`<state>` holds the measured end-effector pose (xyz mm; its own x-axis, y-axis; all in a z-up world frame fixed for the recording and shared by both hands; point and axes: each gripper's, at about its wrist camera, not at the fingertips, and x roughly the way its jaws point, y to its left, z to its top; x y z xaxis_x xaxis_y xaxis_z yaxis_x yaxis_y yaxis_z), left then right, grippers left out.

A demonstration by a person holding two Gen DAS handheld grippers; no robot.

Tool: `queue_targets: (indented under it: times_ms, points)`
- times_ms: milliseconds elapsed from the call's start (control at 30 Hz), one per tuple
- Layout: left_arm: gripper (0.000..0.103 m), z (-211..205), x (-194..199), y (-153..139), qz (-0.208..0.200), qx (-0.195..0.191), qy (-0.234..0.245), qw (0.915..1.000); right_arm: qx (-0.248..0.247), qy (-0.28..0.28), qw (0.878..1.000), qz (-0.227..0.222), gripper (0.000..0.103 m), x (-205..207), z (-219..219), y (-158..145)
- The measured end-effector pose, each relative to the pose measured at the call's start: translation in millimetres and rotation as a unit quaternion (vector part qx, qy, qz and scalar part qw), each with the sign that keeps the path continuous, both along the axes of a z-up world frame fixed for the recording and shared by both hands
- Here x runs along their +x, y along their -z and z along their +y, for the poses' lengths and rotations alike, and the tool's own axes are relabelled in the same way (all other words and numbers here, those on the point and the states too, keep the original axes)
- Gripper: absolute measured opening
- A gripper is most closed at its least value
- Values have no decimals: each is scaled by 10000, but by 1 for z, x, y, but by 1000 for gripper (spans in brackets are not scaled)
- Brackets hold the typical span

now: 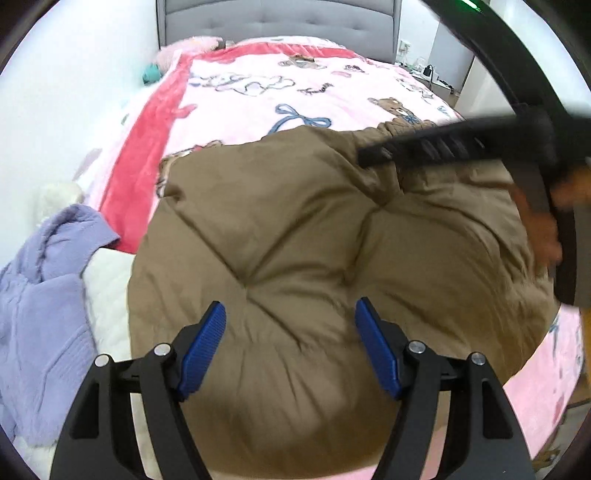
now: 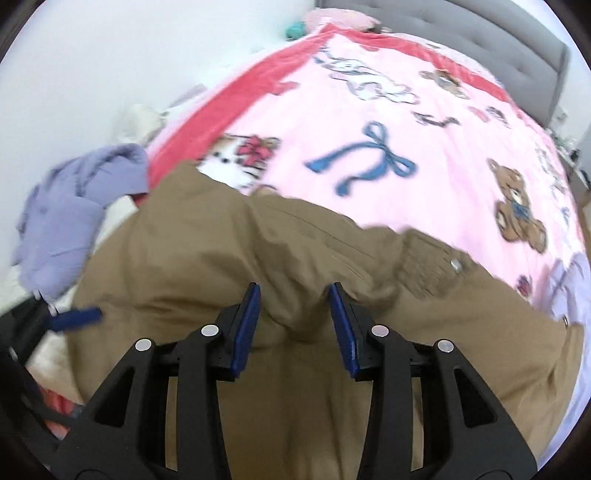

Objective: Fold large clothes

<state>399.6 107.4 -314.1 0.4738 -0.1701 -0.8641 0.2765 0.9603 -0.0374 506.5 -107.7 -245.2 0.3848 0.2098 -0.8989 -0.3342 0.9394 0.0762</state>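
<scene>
A large brown padded jacket lies puffed up on the pink bed blanket. My left gripper is open just above the jacket's near part, holding nothing. My right gripper is open, its blue pads either side of a raised fold of the jacket near its cuff and snap. In the left wrist view the right gripper reaches in from the right over the jacket's far edge. In the right wrist view a blue pad of the left gripper shows at the left.
A lilac knit garment lies on white cloth at the left of the bed; it also shows in the right wrist view. A grey headboard stands at the far end. A white wall runs along the left.
</scene>
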Motion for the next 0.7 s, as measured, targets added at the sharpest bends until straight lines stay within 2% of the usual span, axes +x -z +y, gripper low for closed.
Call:
queue_targets:
  times_ms: [100, 200, 267, 367, 433, 533, 567, 600, 700]
  points:
    - [72, -1, -11, 8, 25, 86, -59, 9999, -93, -365, 9993, 7, 37, 5, 25, 6]
    - [72, -1, -14, 20, 108, 100, -179, 9997, -767, -595, 9953, 0, 39, 10, 55, 27]
    - [72, 0, -10, 26, 157, 93, -271, 9995, -998, -517, 9932, 300, 39, 18, 62, 48]
    - [72, -5, -10, 31, 46, 253, -272, 9993, -990, -375, 9928, 559, 39, 29, 61, 66]
    - [72, -5, -11, 26, -25, 254, -277, 9993, -953, -343, 9925, 688, 39, 33, 59, 67]
    - [72, 11, -8, 2, -317, 46, -431, 9986, -334, -140, 9981, 503, 43, 22, 36, 36]
    - [72, 17, -3, -4, -381, -2, -427, 9984, -14, 16, 9997, 236, 48, 11, 19, 17]
    - [72, 22, 3, -10, -401, -26, -384, 9985, 143, 178, 9997, 0, 49, -1, 1, 3]
    - [72, 40, 29, -18, -595, 279, -461, 9968, 99, 531, 9965, -640, 49, -37, -52, -24]
